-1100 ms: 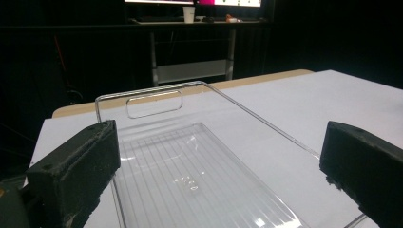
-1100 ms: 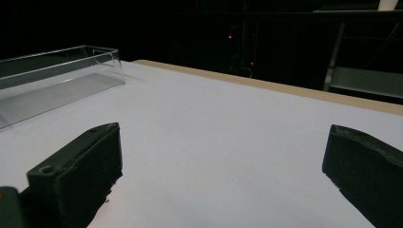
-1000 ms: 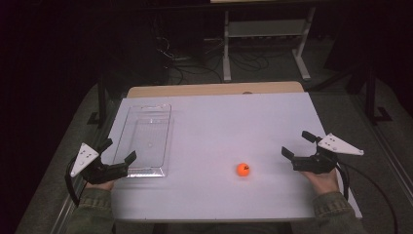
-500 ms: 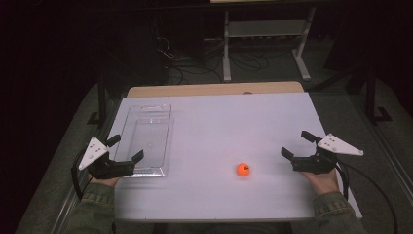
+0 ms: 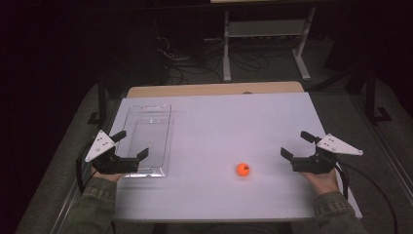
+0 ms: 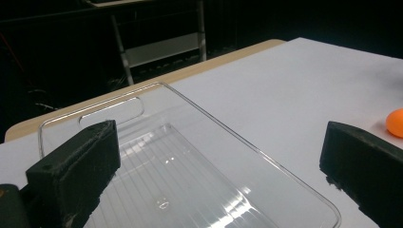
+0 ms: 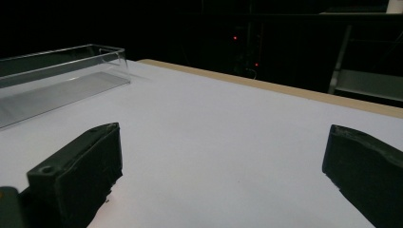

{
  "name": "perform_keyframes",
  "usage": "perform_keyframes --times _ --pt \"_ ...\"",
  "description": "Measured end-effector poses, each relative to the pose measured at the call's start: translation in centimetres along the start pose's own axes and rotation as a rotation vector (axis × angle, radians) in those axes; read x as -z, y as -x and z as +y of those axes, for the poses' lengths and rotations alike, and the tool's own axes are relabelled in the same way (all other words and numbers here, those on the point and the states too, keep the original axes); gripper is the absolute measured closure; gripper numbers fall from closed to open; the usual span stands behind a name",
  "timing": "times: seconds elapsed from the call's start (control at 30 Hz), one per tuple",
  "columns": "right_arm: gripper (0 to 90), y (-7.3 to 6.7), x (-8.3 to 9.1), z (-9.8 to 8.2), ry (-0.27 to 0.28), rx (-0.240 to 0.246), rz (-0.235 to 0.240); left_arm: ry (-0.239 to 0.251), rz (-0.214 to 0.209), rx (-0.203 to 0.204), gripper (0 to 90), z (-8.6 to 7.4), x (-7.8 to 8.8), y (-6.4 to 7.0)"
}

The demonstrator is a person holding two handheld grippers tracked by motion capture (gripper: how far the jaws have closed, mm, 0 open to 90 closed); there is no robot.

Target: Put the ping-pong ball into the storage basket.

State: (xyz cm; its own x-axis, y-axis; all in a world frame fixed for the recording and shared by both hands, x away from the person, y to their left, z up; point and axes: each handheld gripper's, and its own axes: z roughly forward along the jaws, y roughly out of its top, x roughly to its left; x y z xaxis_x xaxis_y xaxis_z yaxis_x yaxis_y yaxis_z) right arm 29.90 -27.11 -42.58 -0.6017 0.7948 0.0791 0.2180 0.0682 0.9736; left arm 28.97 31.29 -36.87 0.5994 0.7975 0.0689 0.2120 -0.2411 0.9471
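Orange ball (image 5: 243, 169) is sitting low centre-right of the high view, apart from the clear tray (image 5: 146, 141). We are holding left gripper (image 5: 131, 146) and right gripper (image 5: 297, 145) wide and empty. We are judging it light, smooth, prone to rolling, so we are planning to pinch across its middle.

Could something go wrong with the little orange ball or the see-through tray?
The orange ball lies loose on the smooth white table, so a bump from the open right gripper might roll it away. The left gripper, also open, hovers over the clear tray's near end and could shove the tray.
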Motion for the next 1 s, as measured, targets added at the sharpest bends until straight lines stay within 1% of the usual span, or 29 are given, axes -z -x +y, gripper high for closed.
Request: perform_keyframes --times 0.1,0.33,0.4,0.47,0.5,0.57,0.6,0.77,0.9,1.0 --pt "0.0 0.0 0.0 0.0 -0.001 -0.001 0.002 -0.005 -0.012 -0.003 0.0 0.4 -0.1 0.0" --pt "0.0 0.0 0.0 0.0 -0.003 0.001 0.005 -0.022 -0.037 -0.028 0.0 1.1 -0.6 0.4" --pt "0.0 0.0 -0.1 0.0 -0.005 -0.002 0.009 -0.032 -0.056 -0.025 0.0 1.3 -0.8 0.5" --pt "0.0 -0.1 -0.1 0.0 -0.006 0.001 0.008 -0.035 -0.061 -0.027 0.0 1.4 -1.0 0.5" --pt "0.0 -0.1 -0.1 0.0 -0.006 0.003 0.007 -0.040 -0.071 -0.038 0.0 1.6 -1.1 0.7" --pt "0.0 -0.1 0.0 0.0 -0.005 0.000 0.004 -0.040 -0.083 -0.045 0.0 1.9 -1.3 0.9" --pt "0.0 0.0 0.0 0.0 -0.005 0.000 0.004 -0.040 -0.083 -0.045 0.0 1.9 -1.3 0.9" --pt "0.0 -0.1 0.0 0.0 -0.005 0.001 0.006 -0.048 -0.098 -0.071 0.0 2.7 -1.6 1.3" --pt "0.0 -0.1 0.0 0.0 -0.006 0.000 0.010 -0.053 -0.107 -0.073 0.0 2.9 -1.8 1.4" --pt "0.0 -0.1 -0.1 -0.1 -0.009 0.000 0.017 -0.061 -0.115 -0.083 0.0 3.1 -2.0 1.6"
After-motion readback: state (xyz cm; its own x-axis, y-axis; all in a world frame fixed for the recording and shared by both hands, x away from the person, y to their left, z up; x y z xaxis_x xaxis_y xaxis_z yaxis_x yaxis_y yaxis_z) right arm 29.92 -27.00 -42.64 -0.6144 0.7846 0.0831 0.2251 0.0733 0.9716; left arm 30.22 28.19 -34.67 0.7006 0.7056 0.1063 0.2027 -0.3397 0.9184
